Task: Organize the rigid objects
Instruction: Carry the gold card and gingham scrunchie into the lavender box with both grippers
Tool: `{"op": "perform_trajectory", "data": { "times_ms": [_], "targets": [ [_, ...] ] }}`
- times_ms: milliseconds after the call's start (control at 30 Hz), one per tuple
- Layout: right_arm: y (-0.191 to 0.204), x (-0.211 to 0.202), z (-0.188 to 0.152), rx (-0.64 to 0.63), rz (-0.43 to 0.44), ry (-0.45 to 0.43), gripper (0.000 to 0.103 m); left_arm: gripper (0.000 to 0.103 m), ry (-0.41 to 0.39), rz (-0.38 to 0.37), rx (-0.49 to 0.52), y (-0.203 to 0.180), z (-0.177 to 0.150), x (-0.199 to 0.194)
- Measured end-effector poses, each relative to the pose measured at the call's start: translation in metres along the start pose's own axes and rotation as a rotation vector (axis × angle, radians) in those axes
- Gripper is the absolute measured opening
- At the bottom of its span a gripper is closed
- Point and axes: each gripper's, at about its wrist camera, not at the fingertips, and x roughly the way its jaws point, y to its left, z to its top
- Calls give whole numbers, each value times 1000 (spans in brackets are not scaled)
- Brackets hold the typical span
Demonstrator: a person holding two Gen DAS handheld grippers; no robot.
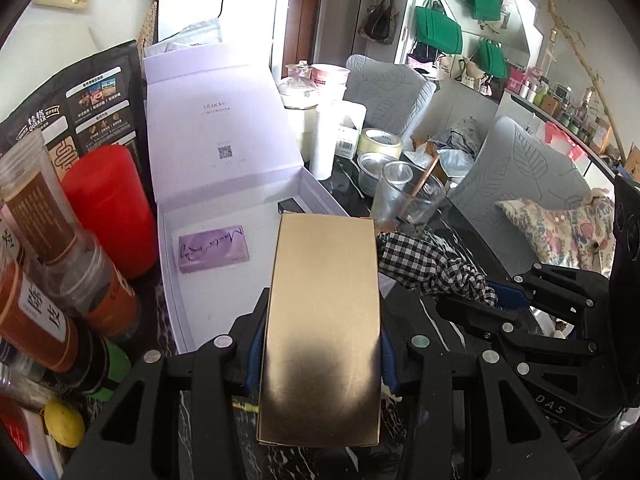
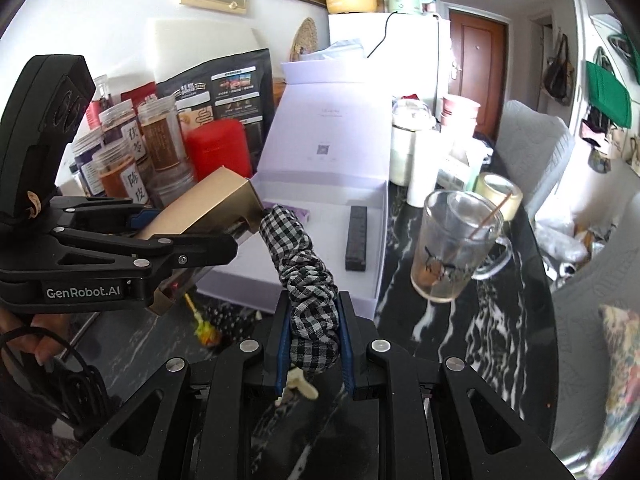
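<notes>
The open white gift box (image 1: 224, 184) lay on the dark marble desk (image 2: 460, 320), its lid propped upright behind it, and it seemed the likely home for both carried things. The left tool (image 1: 320, 344) was clamped on a gold carton (image 1: 320, 328) held above the box's near edge; the right tool (image 2: 312, 344) was pinched tight on a black-and-white checked fabric-covered roll (image 2: 304, 264), its far end just beside the carton's corner. To do the step well, in my judgement, the carton ought to go down first, flat into the bare floor of the box next to the purple card (image 1: 214, 254), before the roll was brought in, so the two loads would not knock together. The glass mug (image 2: 456, 248) stood near the box's right wall and wanted a wide berth. Only the right wrist view showed the slim black bar (image 2: 357, 238) fully, lying inside the box, and the hand (image 2: 32, 340) under the left tool; only the left wrist view showed the purple card whole and the lemon (image 1: 64, 422) near the jars (image 1: 52, 264).
</notes>
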Motion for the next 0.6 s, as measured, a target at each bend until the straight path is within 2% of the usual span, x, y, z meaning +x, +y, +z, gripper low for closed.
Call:
{"op": "perform_trajectory", "data": {
  "times_ms": [600],
  "targets": [
    [-11,45,58,-35,-41,-19,20,45,-54,22,-25,34,56,28]
  ]
}}
